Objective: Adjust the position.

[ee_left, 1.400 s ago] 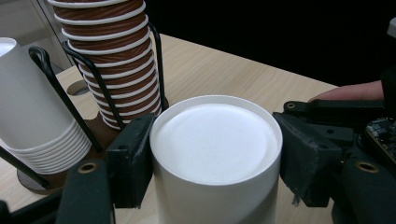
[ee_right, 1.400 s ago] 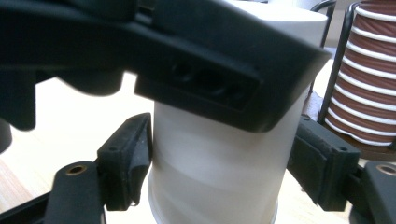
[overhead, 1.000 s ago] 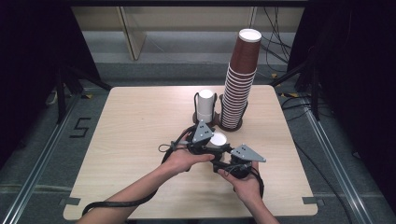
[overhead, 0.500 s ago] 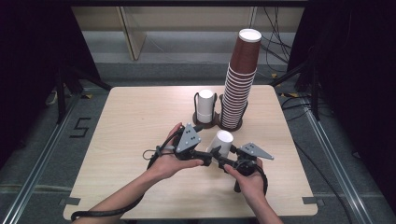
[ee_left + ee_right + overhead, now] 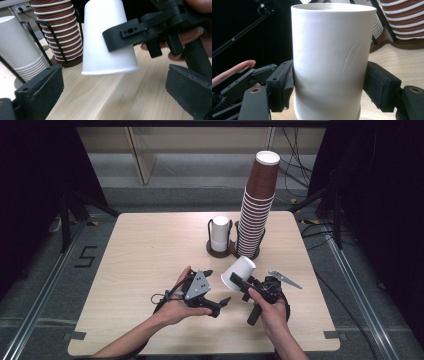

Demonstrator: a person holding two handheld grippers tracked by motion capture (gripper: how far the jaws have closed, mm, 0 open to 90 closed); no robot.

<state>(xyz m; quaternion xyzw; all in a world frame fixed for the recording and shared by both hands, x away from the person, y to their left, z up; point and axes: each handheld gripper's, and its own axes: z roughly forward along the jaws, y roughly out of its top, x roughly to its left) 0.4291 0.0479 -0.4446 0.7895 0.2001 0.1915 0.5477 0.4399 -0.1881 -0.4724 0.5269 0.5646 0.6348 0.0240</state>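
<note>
My right gripper [image 5: 240, 281] is shut on a single white paper cup [image 5: 239, 271], held tilted above the table with its mouth pointing toward the left gripper. In the right gripper view the cup [image 5: 332, 62] is clamped between both pads [image 5: 379, 85]. My left gripper [image 5: 216, 287] is just left of the cup, jaws open and holding nothing. From the left gripper view, the cup [image 5: 107, 37] hangs ahead of my open left gripper [image 5: 115, 82], and a right-gripper jaw [image 5: 135, 33] lies across its side.
A tall stack of brown cups [image 5: 257, 205] stands in a wire holder at the back of the wooden table [image 5: 145, 250], with a short stack of white cups [image 5: 219, 234] beside it on the left. Both stacks are just behind the held cup.
The left gripper has let go of the cup, opened and drawn back to the left. The right gripper has tilted the cup over and kept it.
</note>
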